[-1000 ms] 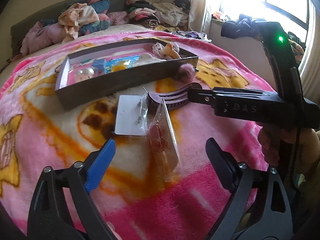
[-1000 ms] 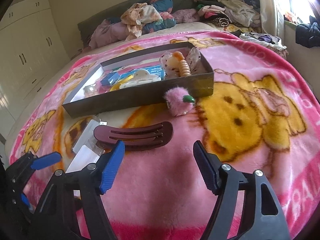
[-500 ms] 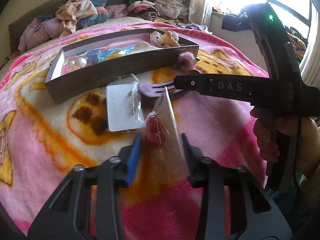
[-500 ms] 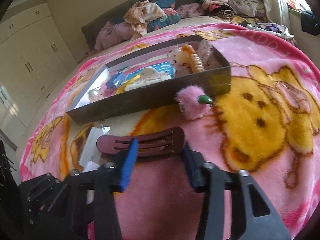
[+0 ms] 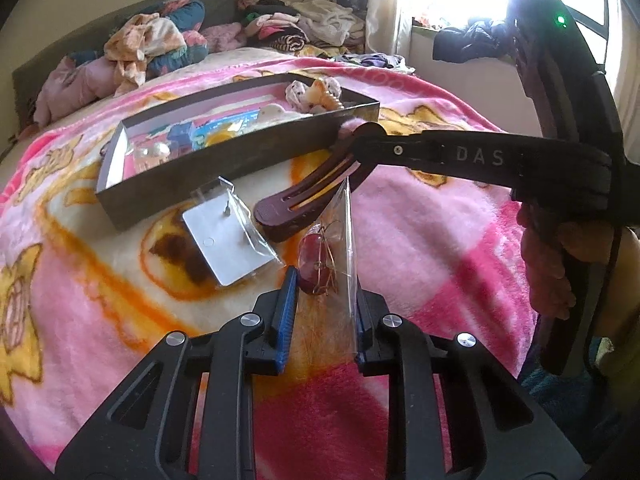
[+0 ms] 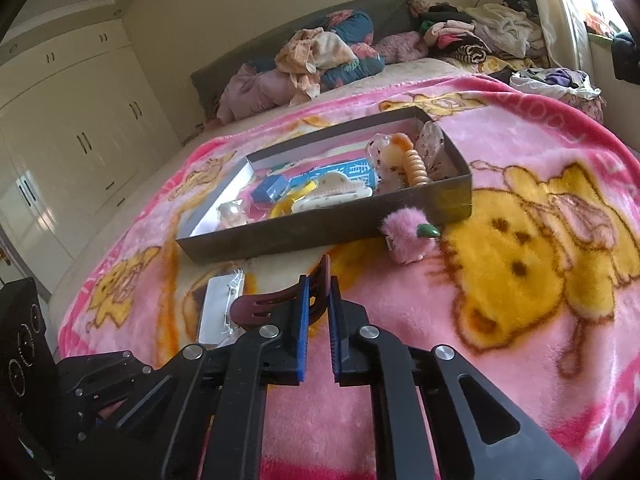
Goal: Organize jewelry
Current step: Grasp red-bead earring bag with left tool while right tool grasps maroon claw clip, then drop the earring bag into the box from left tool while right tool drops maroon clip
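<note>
My left gripper [image 5: 325,308] is shut on a clear plastic packet [image 5: 340,248] holding a red earring [image 5: 316,264], lifted off the pink blanket. My right gripper [image 6: 318,320] is shut on a dark maroon hair clip [image 6: 280,300], which tilts up off the blanket; it also shows in the left wrist view [image 5: 312,196]. A grey open box [image 6: 320,232] lies beyond, with hair clips, a blue packet and trinkets inside; it also shows in the left wrist view [image 5: 224,160].
A white earring card in plastic [image 5: 228,240] lies on the blanket left of the maroon clip. A fluffy pink clip [image 6: 404,236] rests against the box's front wall. Piles of clothes [image 6: 320,60] line the far bed edge. Wardrobes [image 6: 60,140] stand at left.
Both grippers went from open to shut: the left closed on the earring packet, the right on the maroon clip. Both items have risen off the blanket, the clip tilting up.
</note>
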The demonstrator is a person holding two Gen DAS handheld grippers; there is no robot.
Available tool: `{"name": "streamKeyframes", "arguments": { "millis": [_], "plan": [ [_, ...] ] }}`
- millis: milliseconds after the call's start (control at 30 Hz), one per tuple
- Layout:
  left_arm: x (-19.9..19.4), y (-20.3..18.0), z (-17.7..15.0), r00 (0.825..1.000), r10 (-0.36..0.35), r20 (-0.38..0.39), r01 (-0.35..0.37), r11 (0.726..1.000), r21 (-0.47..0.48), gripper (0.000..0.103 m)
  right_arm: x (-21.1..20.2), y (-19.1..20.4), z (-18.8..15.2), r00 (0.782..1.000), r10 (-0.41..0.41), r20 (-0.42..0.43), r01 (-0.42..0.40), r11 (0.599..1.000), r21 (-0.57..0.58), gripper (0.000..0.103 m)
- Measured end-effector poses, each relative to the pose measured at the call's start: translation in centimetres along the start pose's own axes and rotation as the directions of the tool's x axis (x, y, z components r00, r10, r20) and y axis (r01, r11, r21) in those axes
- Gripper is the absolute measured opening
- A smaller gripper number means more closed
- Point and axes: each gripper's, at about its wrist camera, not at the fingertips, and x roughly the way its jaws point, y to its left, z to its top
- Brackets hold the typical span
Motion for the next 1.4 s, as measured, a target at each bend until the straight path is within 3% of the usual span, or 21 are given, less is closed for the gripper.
{"name": "streamKeyframes", "arguments": {
  "millis": [667, 933, 1400],
  "plan": [
    [0.1, 1.6, 3.8, 0.999, 0.026, 0.028, -0.024, 0.998, -0.066, 0.016, -4.1, -1.9, 0.3, 0.994, -0.08, 0.077, 0.076, 0.996, 0.051, 0.006],
    [-0.1, 2.6, 5.5, 0.997, 0.049, 0.063, -0.044, 0.996, -0.08, 0.016, -5.3, -1.4, 2.0, 0.991, -0.061, 0.121, 0.056, 0.997, 0.043, 0.006],
    [1.0, 6.8, 9.1, 0.986, 0.133, 0.097, -0.119, 0.984, -0.135, 0.016, -2.9, -1.4, 5.2, 0.99, -0.048, 0.129, 0.04, 0.997, 0.068, 0.006]
  ]
}}
